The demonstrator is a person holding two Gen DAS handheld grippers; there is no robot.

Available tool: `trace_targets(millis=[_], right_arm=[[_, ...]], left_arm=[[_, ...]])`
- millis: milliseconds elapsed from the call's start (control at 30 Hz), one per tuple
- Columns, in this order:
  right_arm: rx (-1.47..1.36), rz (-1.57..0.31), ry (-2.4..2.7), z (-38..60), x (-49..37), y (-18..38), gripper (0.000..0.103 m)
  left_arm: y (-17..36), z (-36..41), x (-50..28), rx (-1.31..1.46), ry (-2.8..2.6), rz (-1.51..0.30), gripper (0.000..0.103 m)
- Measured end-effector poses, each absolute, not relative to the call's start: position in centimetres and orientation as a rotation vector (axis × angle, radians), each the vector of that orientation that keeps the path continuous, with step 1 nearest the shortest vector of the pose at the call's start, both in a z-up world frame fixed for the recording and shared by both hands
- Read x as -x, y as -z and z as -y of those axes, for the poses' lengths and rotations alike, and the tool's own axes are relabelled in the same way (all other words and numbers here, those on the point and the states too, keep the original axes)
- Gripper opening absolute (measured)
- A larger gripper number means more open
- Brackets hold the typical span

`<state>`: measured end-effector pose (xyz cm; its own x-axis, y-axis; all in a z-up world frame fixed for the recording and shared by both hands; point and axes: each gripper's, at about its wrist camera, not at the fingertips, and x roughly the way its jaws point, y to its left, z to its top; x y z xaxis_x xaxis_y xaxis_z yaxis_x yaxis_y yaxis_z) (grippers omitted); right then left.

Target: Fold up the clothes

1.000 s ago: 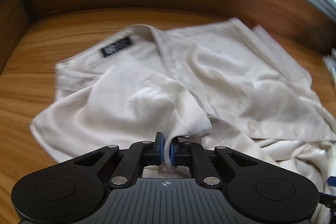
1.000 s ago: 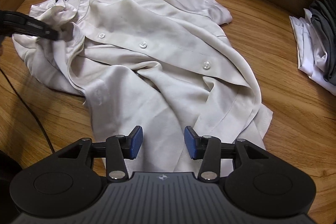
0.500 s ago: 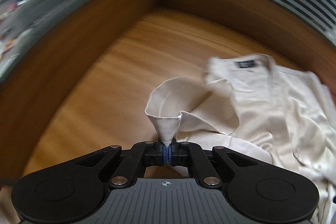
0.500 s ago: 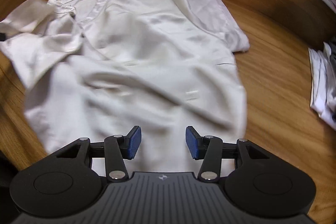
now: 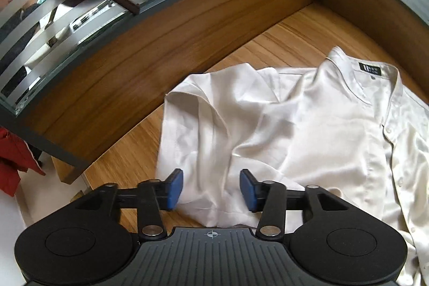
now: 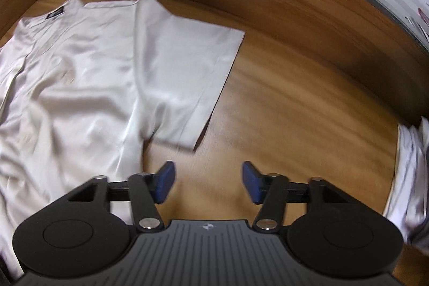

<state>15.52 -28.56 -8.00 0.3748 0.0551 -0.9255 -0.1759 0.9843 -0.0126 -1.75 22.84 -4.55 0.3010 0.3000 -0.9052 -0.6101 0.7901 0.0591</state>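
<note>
A cream satin button shirt (image 5: 308, 130) lies spread face up on the wooden table, collar with a black label (image 5: 371, 69) at the far right. Its left sleeve (image 5: 198, 130) lies flat in front of my left gripper (image 5: 211, 188), which is open just above the sleeve's hem. In the right wrist view the shirt (image 6: 75, 77) fills the left half, its other sleeve (image 6: 187, 66) spread flat. My right gripper (image 6: 207, 182) is open and empty over bare wood, right of the shirt's side seam and near the sleeve's hem.
A raised wooden wall (image 5: 166, 39) with glass above borders the table's far edge. A stack of folded clothes (image 6: 410, 178) lies at the right edge of the table. The table's left end (image 5: 72, 168) drops off near a red garment (image 5: 16, 160).
My left gripper let go of the sleeve, which now lies flat, and opened. My right gripper swung right, off the shirt body to bare wood beside it. The shirt is now spread out.
</note>
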Motion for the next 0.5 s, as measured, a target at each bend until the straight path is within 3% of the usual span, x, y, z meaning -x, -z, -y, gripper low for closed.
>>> trace_targets(millis=[200, 400, 433, 500], right_arm=[[0.152, -1.221, -0.160, 26.5, -20.5, 9.5, 0.079], [0.173, -1.222, -0.210, 23.9, -22.3, 10.6, 0.080], [0.172, -1.218, -0.218, 23.4, -22.4, 10.6, 0.077], [0.152, -1.213, -0.235, 23.3, -22.6, 10.4, 0.063]], left_arm=[[5.3, -22.3, 0.5, 0.335, -0.584, -1.155, 0.061], [6.5, -22.2, 0.0, 0.330, -0.568, -1.195, 0.067], [6.7, -22.3, -0.1, 0.330, -0.567, -1.200, 0.067], [6.9, -22.3, -0.2, 0.329, -0.564, -1.209, 0.068]])
